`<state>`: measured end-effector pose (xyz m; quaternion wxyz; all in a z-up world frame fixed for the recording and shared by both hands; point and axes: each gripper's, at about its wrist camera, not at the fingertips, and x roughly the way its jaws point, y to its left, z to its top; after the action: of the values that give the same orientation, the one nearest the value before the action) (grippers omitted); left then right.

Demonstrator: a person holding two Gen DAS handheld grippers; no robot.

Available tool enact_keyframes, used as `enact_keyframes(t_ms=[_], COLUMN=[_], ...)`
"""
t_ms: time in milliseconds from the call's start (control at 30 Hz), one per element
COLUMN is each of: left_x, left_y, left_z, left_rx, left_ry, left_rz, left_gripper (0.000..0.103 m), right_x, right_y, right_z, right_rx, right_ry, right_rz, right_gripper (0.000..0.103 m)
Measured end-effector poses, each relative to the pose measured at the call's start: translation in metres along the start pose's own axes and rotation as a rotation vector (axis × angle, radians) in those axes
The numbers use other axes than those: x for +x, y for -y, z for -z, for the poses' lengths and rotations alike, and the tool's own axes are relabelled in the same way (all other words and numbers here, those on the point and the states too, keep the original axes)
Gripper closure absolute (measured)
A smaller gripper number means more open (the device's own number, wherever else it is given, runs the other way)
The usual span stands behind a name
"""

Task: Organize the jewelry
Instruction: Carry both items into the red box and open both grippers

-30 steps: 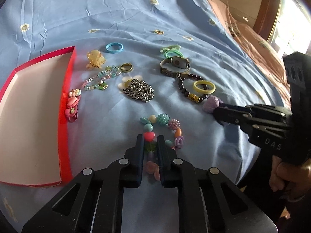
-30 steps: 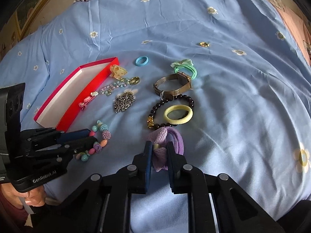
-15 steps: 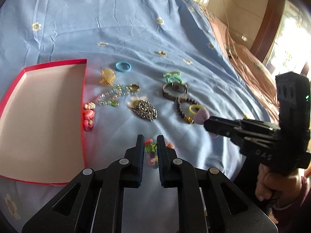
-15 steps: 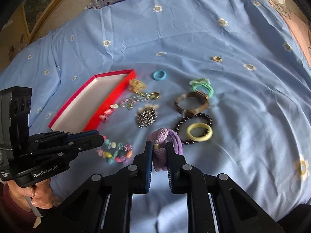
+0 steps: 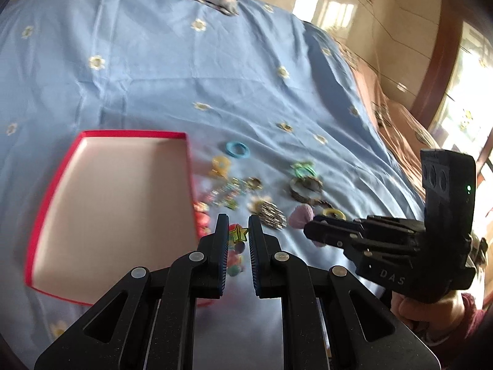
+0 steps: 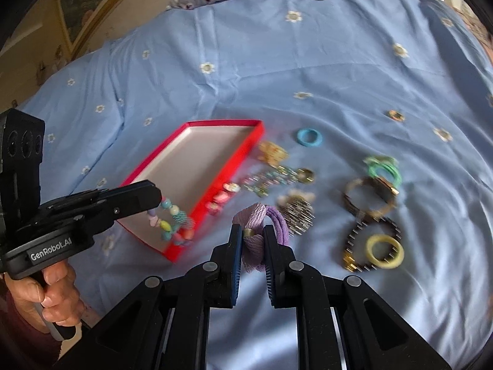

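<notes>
My left gripper (image 5: 238, 226) is shut on a colourful bead bracelet (image 5: 237, 246). The bracelet (image 6: 172, 225) hangs in the air over the near end of the red tray (image 6: 197, 154), seen in the right wrist view. My right gripper (image 6: 251, 231) is shut on a purple hair scrunchie (image 6: 262, 219) and holds it above the blue sheet, right of the tray (image 5: 114, 197). The left gripper (image 6: 151, 197) shows at the left of the right wrist view. The right gripper (image 5: 311, 231) shows at the right of the left wrist view.
Loose jewelry lies on the sheet right of the tray: a blue ring (image 6: 309, 137), a silver chain (image 6: 295, 211), a watch (image 6: 369, 194), green hair ties (image 6: 382, 168), a dark bead bracelet (image 6: 357, 237) and a yellow ring (image 6: 385, 251). Pink pieces (image 6: 222, 199) lie by the tray's edge.
Both grippers have lifted off the bed with their items. The left one has carried the bead bracelet left over the tray. The right one has raised the scrunchie.
</notes>
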<state>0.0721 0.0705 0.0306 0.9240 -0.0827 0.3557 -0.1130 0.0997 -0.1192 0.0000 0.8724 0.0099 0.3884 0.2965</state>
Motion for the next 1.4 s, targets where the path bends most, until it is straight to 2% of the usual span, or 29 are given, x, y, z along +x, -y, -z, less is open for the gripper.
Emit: enact_keyframes(t_ms=[267, 500, 800, 1000, 1100, 1300, 1400], left_x=[-0.013, -0.009, 0.005, 0.014, 0.018, 0.022, 0.019], left_y=[-0.053, -0.098, -0.14, -0.154, -0.158, -0.16, -0.159], left_z=[-0.012, -0.012, 0.011, 0.026, 0.032, 0.04, 0.04], left_rx=[-0.076, -0.14, -0.21, -0.229, -0.236, -0.243, -0.249], left_ry=[0.033, 0.027, -0.034, -0.086, -0.109, -0.144, -0.14], left_rz=[-0.083, -0.145, -0.212, -0.261, -0.278, -0.31, -0.319], left_gripper=[0.092, 0.092, 0.092, 0.092, 0.092, 0.091, 0.079], right_x=[0.033, 0.068, 0.119, 0.137, 0.14, 0.141, 0.137], right_y=[-0.039, -0.074, -0.105, -0.112, -0.116, -0.118, -0.116], right_z=[-0.026, -0.043, -0.044, -0.031, -0.028, -0.027, -0.028], right_rx=[-0.054, -0.094, -0.166, -0.189, -0.207, -0.194, -0.181], right_ry=[-0.028, -0.072, -0.192, -0.267, -0.27, -0.279, -0.274], right_rz=[-0.09, -0.167, -0.191, -0.187, -0.183, -0.194, -0.204], right_gripper=[0.09, 0.09, 0.09, 0.089, 0.086, 0.085, 0.081])
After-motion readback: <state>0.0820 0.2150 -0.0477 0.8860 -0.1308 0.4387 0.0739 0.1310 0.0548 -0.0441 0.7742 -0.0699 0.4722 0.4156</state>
